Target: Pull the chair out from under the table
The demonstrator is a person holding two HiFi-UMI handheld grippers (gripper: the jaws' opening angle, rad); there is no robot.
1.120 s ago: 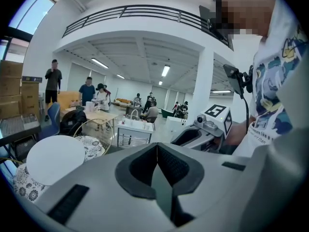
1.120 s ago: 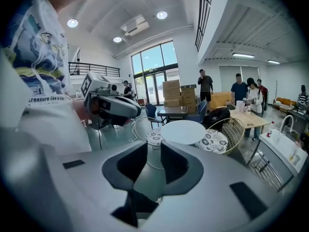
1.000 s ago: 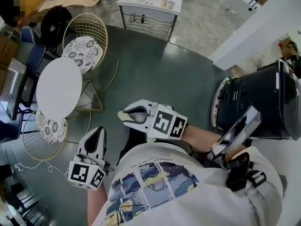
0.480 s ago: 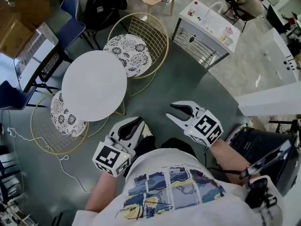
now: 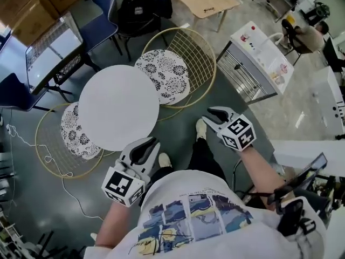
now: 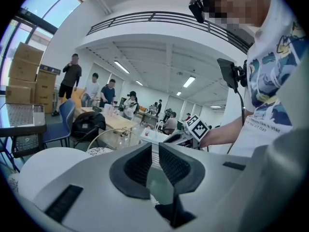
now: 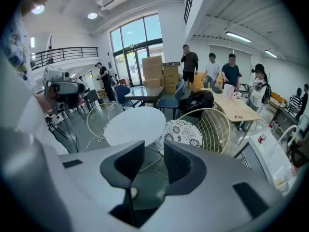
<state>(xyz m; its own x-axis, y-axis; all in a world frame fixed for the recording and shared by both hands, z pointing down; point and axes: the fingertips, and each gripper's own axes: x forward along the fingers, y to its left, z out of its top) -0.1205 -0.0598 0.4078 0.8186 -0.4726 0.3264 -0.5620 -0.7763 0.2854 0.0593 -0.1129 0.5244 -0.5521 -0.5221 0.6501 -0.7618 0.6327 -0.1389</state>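
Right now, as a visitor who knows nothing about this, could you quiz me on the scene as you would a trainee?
1. True or false: the right gripper is gripping the gold wire chair.
2. Multiple choice: what is between the left gripper's jaws? A) a chair's rim B) nothing C) a cushion
3. Fill in: the round white table has ___ gold wire chairs with patterned cushions beside it.

Key: 1 false, its jaws stand apart and empty. 2 B. 3 two, counting the second chair.
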